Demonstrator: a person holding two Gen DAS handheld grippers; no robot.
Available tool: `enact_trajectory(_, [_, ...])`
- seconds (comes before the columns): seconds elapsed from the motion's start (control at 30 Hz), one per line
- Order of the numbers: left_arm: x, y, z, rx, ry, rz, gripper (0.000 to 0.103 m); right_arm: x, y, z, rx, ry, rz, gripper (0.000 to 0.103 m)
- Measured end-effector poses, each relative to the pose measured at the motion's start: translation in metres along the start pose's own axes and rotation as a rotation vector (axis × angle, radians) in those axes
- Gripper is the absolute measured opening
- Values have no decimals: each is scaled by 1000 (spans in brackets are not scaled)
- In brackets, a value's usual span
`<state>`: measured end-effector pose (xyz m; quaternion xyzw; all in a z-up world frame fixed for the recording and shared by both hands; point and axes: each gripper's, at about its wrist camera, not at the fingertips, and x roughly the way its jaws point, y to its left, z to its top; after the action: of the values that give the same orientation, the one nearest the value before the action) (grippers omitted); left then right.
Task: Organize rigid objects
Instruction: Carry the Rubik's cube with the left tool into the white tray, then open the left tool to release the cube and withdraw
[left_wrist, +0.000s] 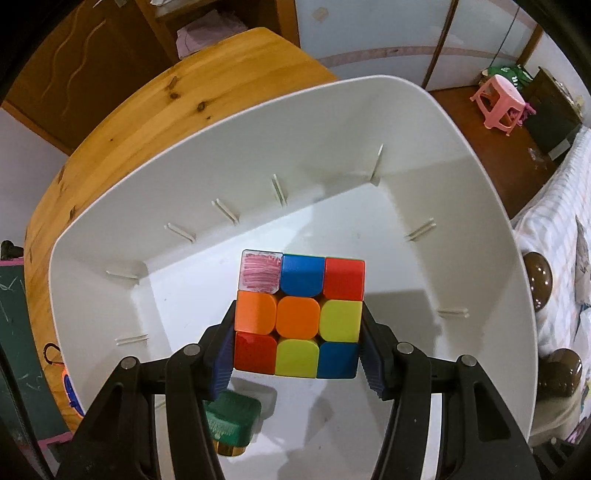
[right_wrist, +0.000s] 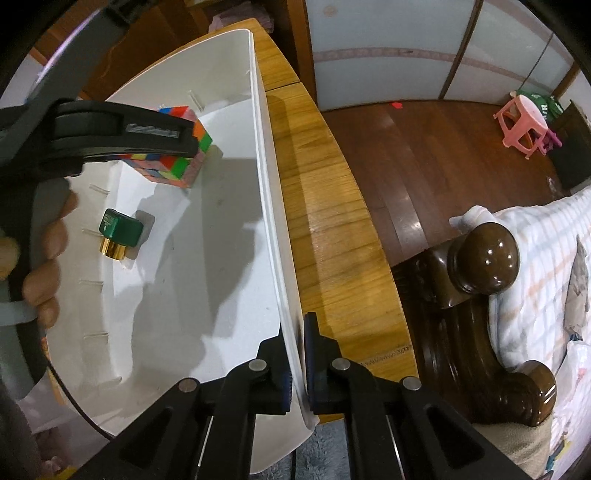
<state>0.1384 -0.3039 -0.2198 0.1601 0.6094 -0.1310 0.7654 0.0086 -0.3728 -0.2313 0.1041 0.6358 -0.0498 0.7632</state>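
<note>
**Cube Going Into the Bin**

Already lowering a colourful puzzle cube into the white bin, with the left gripper clamped on it, blue pads pressing its two opposite sides. Hanging above the bin floor, it seems, rather than resting on it, judging by the shadow beneath; hard to be sure from the right wrist view, where the left tool hides part of the cube. Pinching the bin's near wall with the right gripper, jaws fully closed on the thin plastic edge, one pad inside and one outside, apparently steadying the container on the wooden table.

Lying inside already: a small green bottle with a gold cap, on its side near the wall with the ribs, apart from the cube. Counting that as one object stowed, the cube as the second and nearly done.

Remaining, by this reading: setting the cube down, releasing it, and withdrawing. Spotting something orange and blue outside the bin at the table edge, too cut off to identify, possibly waiting its turn.
</note>
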Motion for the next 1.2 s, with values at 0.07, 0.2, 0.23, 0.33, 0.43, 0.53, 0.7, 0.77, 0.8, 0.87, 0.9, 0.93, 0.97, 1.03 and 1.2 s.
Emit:
enact_trajectory(0.07, [0, -1, 2, -7, -6, -8, 61, 0, -1, 0, 3, 3, 9, 4])
enact_trajectory(0.2, [3, 0, 6, -20, 14, -27, 68, 0, -2, 1, 8, 8, 20, 4])
enact_trajectory(0.23, [3, 0, 6, -21, 17, -30, 74, 1, -3, 1, 8, 9, 21, 4])
enact_trajectory(0.33, [-1, 0, 6, -22, -2, -20, 86, 1, -4, 1, 10, 10, 23, 4])
enact_trajectory(0.43, [-9, 0, 6, -13, -24, -20, 93, 1, -4, 1, 11, 11, 25, 4])
enact_trajectory(0.53, [-19, 0, 4, 2, -54, -19, 95, 1, -5, 1, 12, 11, 25, 4])
enact_trajectory(0.7, [-37, 2, 0, 21, -87, -29, 95, 0, -5, 2, 15, 12, 26, 4])
enact_trajectory(0.77, [-45, 3, -1, 31, -101, -33, 95, 0, -5, 2, 15, 12, 26, 4])
enact_trajectory(0.8, [-51, 2, 0, 40, -108, -30, 95, 0, -5, 2, 15, 12, 26, 4])
enact_trajectory(0.87, [-61, 2, -2, 53, -123, -25, 95, 0, -5, 1, 14, 11, 22, 4])
enact_trajectory(0.9, [-65, 3, -3, 55, -132, -23, 95, 0, -5, 1, 15, 11, 21, 4])
enact_trajectory(0.93, [-70, 5, -5, 57, -142, -21, 95, 0, -5, 1, 17, 11, 21, 4])
enact_trajectory(0.97, [-74, 5, -7, 57, -148, -18, 95, 0, -5, 1, 19, 11, 20, 4])
enact_trajectory(1.03, [-83, 10, -11, 54, -159, -10, 95, 0, -5, 1, 22, 11, 20, 4])
enact_trajectory(1.2, [-102, 21, -29, 32, -171, -7, 95, 1, -5, 1, 26, 10, 15, 5])
